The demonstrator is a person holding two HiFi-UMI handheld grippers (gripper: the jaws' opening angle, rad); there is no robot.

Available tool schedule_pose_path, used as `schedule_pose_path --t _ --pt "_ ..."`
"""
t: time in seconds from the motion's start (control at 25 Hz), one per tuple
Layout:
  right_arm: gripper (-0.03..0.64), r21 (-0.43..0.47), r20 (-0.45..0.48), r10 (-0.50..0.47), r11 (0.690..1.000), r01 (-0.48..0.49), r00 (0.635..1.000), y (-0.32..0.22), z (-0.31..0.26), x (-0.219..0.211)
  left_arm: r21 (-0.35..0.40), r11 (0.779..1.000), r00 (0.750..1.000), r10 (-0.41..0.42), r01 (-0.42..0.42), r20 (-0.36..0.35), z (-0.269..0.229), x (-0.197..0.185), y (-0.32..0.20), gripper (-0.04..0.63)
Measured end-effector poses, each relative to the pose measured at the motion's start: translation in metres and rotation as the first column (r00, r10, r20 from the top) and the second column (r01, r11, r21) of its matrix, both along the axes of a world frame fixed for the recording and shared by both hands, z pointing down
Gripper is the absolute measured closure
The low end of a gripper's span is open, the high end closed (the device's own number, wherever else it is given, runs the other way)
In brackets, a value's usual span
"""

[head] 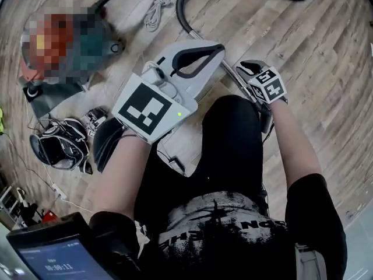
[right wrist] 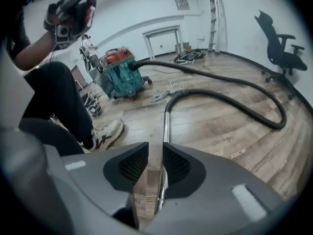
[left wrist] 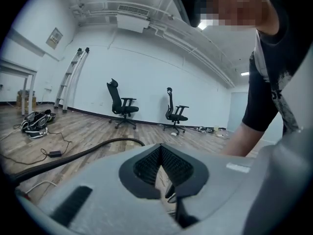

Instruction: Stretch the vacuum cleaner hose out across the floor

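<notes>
**Q:** Hose (right wrist: 279, 123), how does it look?
**A:** Black, thick, lying on the wood floor (right wrist: 234, 146) in one long loop. It runs out from the teal vacuum cleaner (right wrist: 120, 72), round a bend at far right, then back to a shiny metal tube (right wrist: 166, 126) pointing at me.
**Q:** Right gripper (right wrist: 155, 148)?
**A:** My jaws are partly apart. The tube passes between the pads, not squeezed.
**Q:** Left gripper (left wrist: 160, 147)?
**A:** Closed tight, nothing in it.

A: Where does the hose (head: 182, 13) run?
B: Off the head view's top edge, near twelve o'clock.
A: And the vacuum (head: 111, 42)?
B: Blurred, at ten. The screen (head: 55, 255) at seven is cut off, its print unreadable.
</notes>
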State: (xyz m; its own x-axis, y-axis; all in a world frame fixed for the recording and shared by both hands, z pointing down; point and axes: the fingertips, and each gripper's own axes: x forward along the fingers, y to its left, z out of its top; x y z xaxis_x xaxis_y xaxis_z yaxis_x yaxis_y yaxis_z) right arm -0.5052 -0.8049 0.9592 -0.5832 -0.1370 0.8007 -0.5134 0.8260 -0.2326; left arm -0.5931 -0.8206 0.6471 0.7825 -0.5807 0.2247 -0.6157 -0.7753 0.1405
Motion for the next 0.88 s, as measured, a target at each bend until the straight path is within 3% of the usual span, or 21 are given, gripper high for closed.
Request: schedule_pose_path --t 0.16,0.4,0.64,0.88 --pt "0.461 -0.122 -0.082 -0.041 0.992 0.031 0.996 0.014 0.103 0.012 -0.002 0.996 0.996 -0.087 0.087 0.017 0.032 -0.004 0.017 0.595" --pt "0.385 -0.221 -0.25 -0.054 0.975 -0.003 0.967 0.034 0.182 0.029 -0.053 0.978 0.979 -0.198 0.201 0.047 0.047 -0.029 0.043 0.595" --pt "0.378 -0.208 -0.338 -0.091 0.978 0.019 0.937 0.04 0.209 0.022 -0.096 0.959 0.963 -0.264 0.267 0.05 0.064 -0.04 0.065 0.595" --pt "0.428 -0.169 -0.389 -0.074 0.986 0.007 0.918 0.031 0.223 0.022 -0.097 0.954 0.958 -0.28 0.285 0.062 0.075 -0.04 0.072 0.595"
